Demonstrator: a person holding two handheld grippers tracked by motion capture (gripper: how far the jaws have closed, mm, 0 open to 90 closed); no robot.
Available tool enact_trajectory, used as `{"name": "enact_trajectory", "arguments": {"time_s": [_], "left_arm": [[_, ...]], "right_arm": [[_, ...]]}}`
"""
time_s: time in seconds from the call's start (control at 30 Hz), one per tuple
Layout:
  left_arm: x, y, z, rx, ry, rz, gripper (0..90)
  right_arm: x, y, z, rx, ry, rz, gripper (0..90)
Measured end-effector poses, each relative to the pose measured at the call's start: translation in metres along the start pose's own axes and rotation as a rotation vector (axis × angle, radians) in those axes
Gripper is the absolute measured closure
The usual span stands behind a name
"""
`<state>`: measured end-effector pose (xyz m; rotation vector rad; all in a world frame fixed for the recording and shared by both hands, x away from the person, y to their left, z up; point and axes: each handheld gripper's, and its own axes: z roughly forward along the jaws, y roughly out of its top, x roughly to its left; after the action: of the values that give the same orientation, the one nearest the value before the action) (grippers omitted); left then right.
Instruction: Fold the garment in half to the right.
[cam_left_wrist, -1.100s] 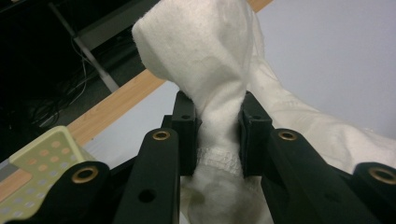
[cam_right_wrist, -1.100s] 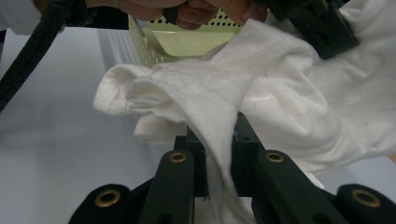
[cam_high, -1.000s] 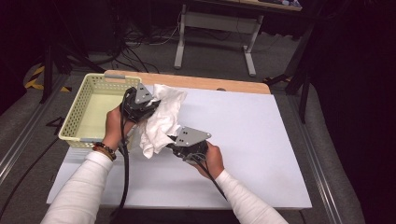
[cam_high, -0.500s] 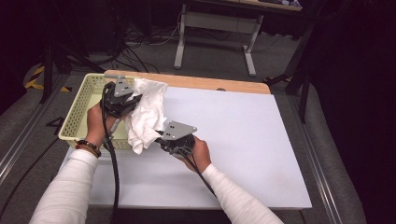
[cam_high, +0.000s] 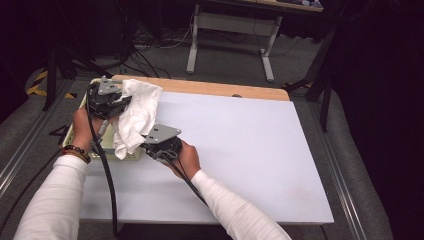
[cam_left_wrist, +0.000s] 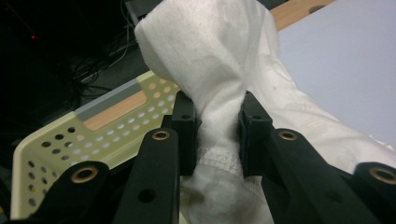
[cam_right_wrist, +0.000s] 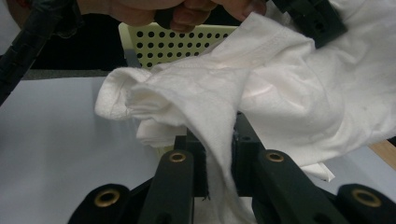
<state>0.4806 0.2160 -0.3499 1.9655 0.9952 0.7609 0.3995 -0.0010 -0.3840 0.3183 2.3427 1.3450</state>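
Since the earlier frames both hands have carried the white cloth (cam_high: 136, 116) leftward across the table, from over the white board to above the basket (cam_high: 76, 131) at the table's left end. We see the cloth now hanging in the air between the two grippers, bunched and drooping over the basket's near right corner, with its upper part spread beside the left gripper (cam_high: 121, 101).

In the left gripper view the jaws are pressed onto a gathered fold of the cloth (cam_left_wrist: 219, 126), the fabric squeezed narrow between the pads. In the right gripper view the right gripper (cam_right_wrist: 219, 154) pinches a thin edge of the cloth (cam_right_wrist: 261, 93) likewise, the rest billowing above.

The yellow perforated basket lies under and behind the cloth; whether the cloth's lowest fold touches its rim we cannot quite tell from the high view. The white board (cam_high: 250, 150) covers most of the wooden table (cam_high: 225, 89), and the right hand (cam_high: 187, 159) rests just above it.
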Motion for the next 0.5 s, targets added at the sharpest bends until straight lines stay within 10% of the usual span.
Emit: {"name": "enact_trajectory", "arguments": {"time_s": [0.5], "left_arm": [[0.036,-0.024,0.016,0.093,0.055,-0.044,72.8]], "right_arm": [[0.005,0.012,0.06,0.053,0.008,0.025,81.8]]}}
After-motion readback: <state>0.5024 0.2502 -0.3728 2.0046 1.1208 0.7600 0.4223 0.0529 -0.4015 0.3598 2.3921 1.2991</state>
